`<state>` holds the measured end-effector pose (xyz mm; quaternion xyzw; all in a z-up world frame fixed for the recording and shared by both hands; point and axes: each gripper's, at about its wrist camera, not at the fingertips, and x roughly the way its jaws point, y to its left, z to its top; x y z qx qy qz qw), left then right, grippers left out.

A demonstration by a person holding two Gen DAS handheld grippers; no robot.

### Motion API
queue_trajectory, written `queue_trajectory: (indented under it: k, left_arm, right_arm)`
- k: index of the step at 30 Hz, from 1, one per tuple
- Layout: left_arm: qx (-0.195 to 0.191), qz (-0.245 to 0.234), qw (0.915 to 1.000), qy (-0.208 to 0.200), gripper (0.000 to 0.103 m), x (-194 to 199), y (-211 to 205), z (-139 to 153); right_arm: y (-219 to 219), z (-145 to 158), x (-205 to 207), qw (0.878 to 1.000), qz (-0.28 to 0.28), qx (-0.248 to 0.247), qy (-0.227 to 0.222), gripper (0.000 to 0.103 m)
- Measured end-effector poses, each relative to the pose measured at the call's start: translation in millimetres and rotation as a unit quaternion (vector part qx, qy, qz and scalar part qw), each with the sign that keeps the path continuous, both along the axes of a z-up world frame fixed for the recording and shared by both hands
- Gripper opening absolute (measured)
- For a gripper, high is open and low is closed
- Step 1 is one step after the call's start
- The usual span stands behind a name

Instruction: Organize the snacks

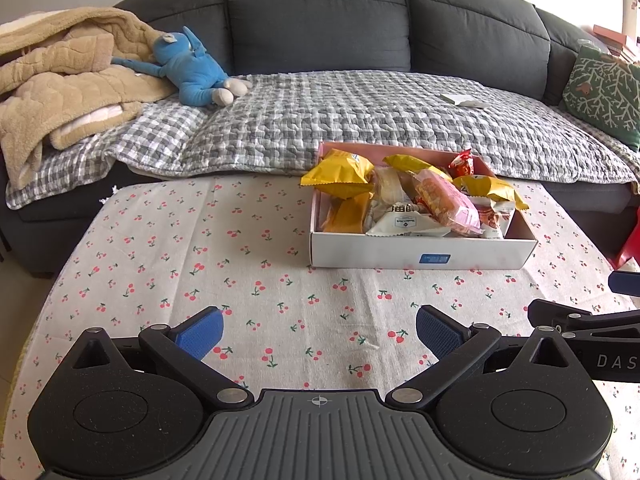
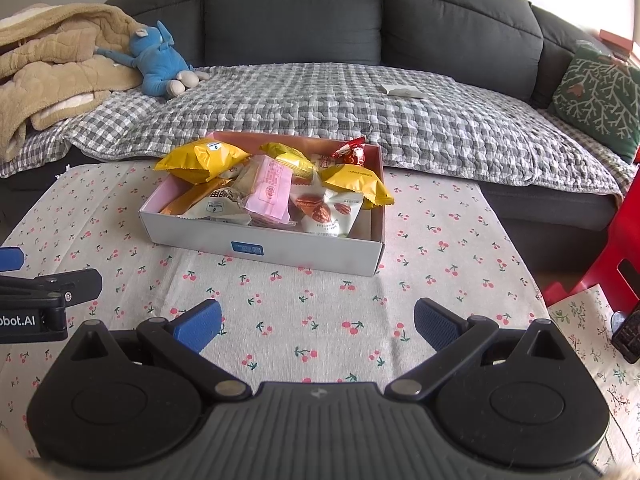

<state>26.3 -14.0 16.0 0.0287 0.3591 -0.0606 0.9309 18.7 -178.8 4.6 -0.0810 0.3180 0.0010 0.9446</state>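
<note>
A shallow white box (image 1: 420,254) (image 2: 280,249) with a pink inside stands on the cherry-print tablecloth (image 1: 240,264) (image 2: 440,256). It is piled with several snack packets: yellow bags (image 1: 340,174) (image 2: 204,160), a pink packet (image 1: 448,200) (image 2: 272,192), a white packet (image 1: 404,222), a nut packet (image 2: 326,214) and a small red one (image 1: 462,166) (image 2: 352,152). My left gripper (image 1: 320,334) is open over bare cloth, in front of the box and left of it. My right gripper (image 2: 318,326) is open too, in front of the box, holding nothing.
A dark grey sofa (image 1: 320,20) with a checked quilt (image 1: 340,120) runs behind the table, with a tan blanket (image 1: 60,80), a blue plush toy (image 1: 192,68) and a green cushion (image 1: 604,92). A red stool (image 2: 616,240) stands right of the table.
</note>
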Motion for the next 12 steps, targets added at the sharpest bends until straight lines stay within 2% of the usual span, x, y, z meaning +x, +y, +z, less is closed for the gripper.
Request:
queue_trajectory:
  k: [12]
  left_arm:
    - [0.005,0.000,1.0000,-0.002,0.103,-0.4,1.9,-0.2]
  right_arm:
    - [0.1,-0.8,-0.1,1.000,0.000,-0.002,0.001,0.103]
